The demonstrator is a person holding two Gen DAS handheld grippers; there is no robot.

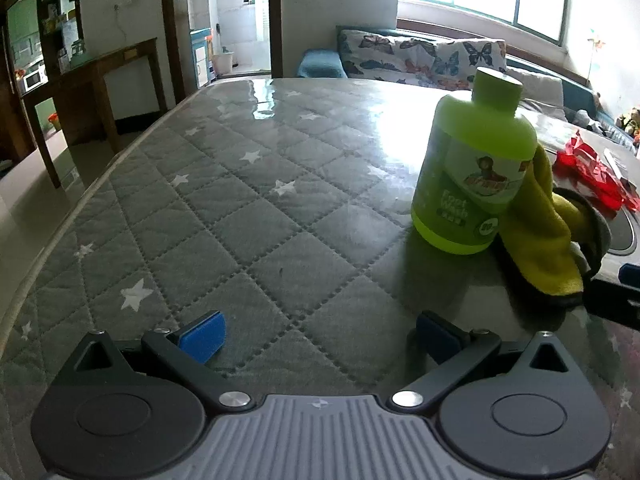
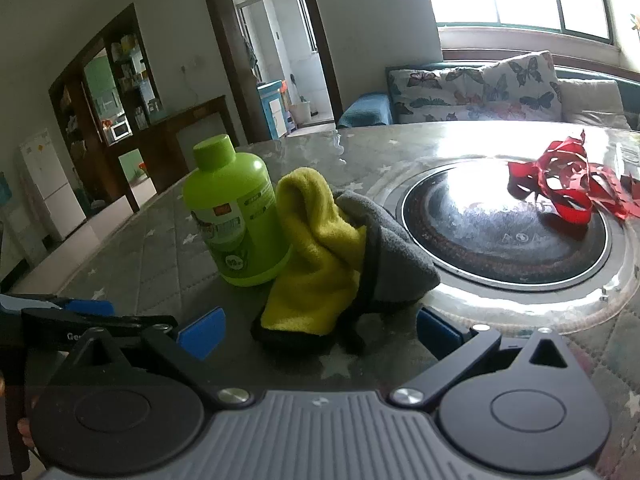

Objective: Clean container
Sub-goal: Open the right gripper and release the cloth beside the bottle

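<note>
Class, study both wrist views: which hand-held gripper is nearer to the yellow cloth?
Right. The right hand-held gripper sits open directly in front of the yellow cloth, almost at its edge. The left hand-held gripper, also open, is off to the cloth's left, with bare table between.

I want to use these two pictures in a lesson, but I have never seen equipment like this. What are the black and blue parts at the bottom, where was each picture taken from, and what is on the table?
There is no robot here. A person holds a hand tool in each hand, each with a two-fingered gripper and a wide-angle camera looking forward along its fingers. The black arms with blue pads at the bottom are those fingers.

One picture comes from the left gripper, the other from the right gripper. Both are open and hold nothing.

On the table, which has a grey quilted cover with white stars, stands a green bottle, upright with its cap on. A yellow and grey cloth lies crumpled against it. Beyond are a round black plate set into the table and some red cut paper.
</note>
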